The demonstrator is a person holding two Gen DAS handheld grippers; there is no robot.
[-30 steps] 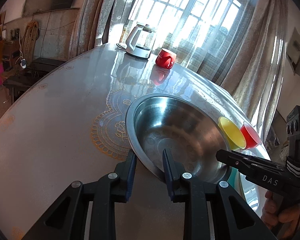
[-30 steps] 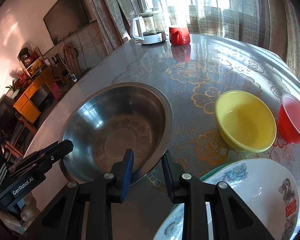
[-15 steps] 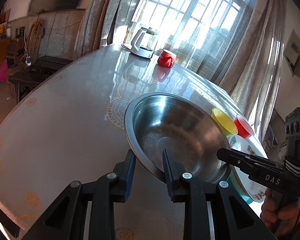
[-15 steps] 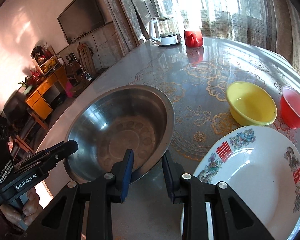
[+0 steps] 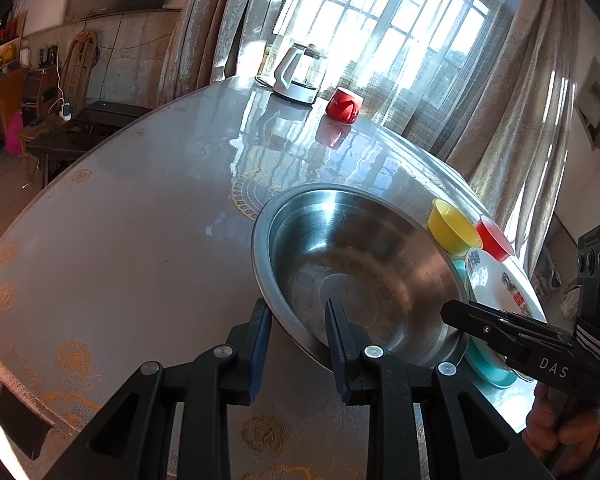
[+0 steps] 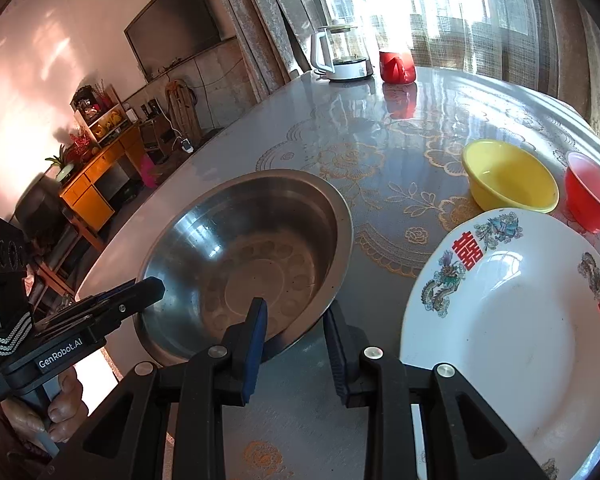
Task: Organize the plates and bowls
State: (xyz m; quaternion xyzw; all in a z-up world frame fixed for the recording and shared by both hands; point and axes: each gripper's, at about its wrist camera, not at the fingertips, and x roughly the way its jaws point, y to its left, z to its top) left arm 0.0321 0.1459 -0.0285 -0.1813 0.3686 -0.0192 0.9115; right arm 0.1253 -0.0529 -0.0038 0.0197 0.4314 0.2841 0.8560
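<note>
A large steel bowl (image 5: 356, 264) is held up off the round table, tilted. My left gripper (image 5: 298, 322) is shut on its near-left rim, and my right gripper (image 6: 294, 320) is shut on its near-right rim (image 6: 300, 332). A white plate (image 6: 516, 320) with red characters lies right of the steel bowl (image 6: 244, 264), on a teal plate (image 5: 488, 368). A yellow bowl (image 6: 508, 180) and a red cup (image 6: 590, 196) stand behind it. In the left wrist view the white plate (image 5: 500, 284), yellow bowl (image 5: 452, 226) and red cup (image 5: 494, 238) show past the steel bowl.
A glass kettle (image 5: 298, 76) and a red mug (image 5: 343, 105) stand at the table's far edge by the curtained window. The glossy table (image 5: 140, 220) has a lace pattern. A TV, an orange cabinet (image 6: 96, 184) and chairs are left of the table.
Both grippers have lifted the steel bowl off the table, pulled it back and tilted it. More of the white plate has come into view on the right.
</note>
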